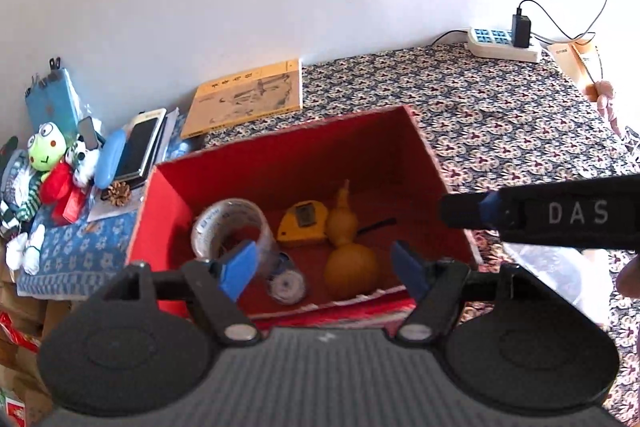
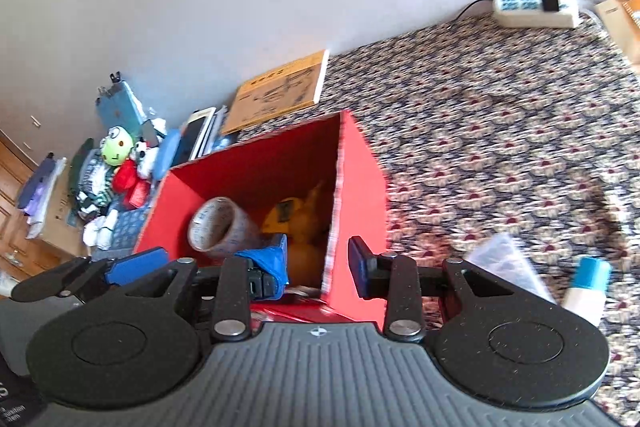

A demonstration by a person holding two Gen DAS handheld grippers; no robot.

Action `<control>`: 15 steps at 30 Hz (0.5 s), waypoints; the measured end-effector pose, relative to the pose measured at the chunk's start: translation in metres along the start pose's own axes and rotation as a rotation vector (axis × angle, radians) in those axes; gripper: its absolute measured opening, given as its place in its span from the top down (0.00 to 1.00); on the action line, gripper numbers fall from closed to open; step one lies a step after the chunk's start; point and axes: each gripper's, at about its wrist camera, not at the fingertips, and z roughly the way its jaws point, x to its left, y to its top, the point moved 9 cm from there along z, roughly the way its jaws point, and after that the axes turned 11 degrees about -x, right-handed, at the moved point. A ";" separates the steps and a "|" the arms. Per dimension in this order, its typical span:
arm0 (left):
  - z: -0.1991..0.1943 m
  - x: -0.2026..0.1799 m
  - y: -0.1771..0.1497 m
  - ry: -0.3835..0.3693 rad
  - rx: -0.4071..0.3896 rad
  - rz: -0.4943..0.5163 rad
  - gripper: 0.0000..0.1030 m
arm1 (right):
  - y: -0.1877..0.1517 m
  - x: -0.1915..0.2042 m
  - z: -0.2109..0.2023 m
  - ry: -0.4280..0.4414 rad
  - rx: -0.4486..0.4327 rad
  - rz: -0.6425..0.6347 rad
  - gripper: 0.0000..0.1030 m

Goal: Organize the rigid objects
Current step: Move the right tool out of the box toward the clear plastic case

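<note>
Box: red cardboard carton, open-topped and square-walled, sitting on the patterned cloth with its torn front rim just ahead of both grippers.
Contents: clear tape roll leaning on its side against the left inner wall; yellow tape measure with a dark panel lying flat near the back; smooth ochre gourd, double-bulbed and stemmed, lying in the middle; small round white item near the front wall, too blurred to identify.
Left gripper: hovering over the front rim, blue-padded jaws standing wide apart, gripping nothing.
Right gripper: hanging above the box's near right corner, jaws spread, pinching nothing; a crumpled bit of blue material sitting by its left pad, contact impossible to judge.
Outside the box: clear plastic bag and white bottle with teal cap lying on the cloth to the right, well apart from the carton.
Cloth: dense floral weave in navy, cream and maroon, covering the surface up to the white wall.
Background: yellow-covered book lying flat behind the box; white power strip with a black adapter plugged in at the far right.
Left side: green frog plush toy resting among soft toys, a pine cone and a dark-screened tablet.
</note>
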 end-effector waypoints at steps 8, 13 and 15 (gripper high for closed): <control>-0.015 -0.043 -0.007 -0.026 -0.003 0.001 0.26 | -0.005 -0.035 -0.027 -0.081 -0.010 -0.052 0.84; -0.018 -0.071 -0.014 -0.046 0.012 0.009 0.26 | -0.010 -0.059 -0.041 -0.136 -0.007 -0.064 0.84; -0.020 -0.081 -0.017 -0.053 0.017 0.007 0.26 | -0.011 -0.069 -0.046 -0.148 -0.007 -0.060 0.84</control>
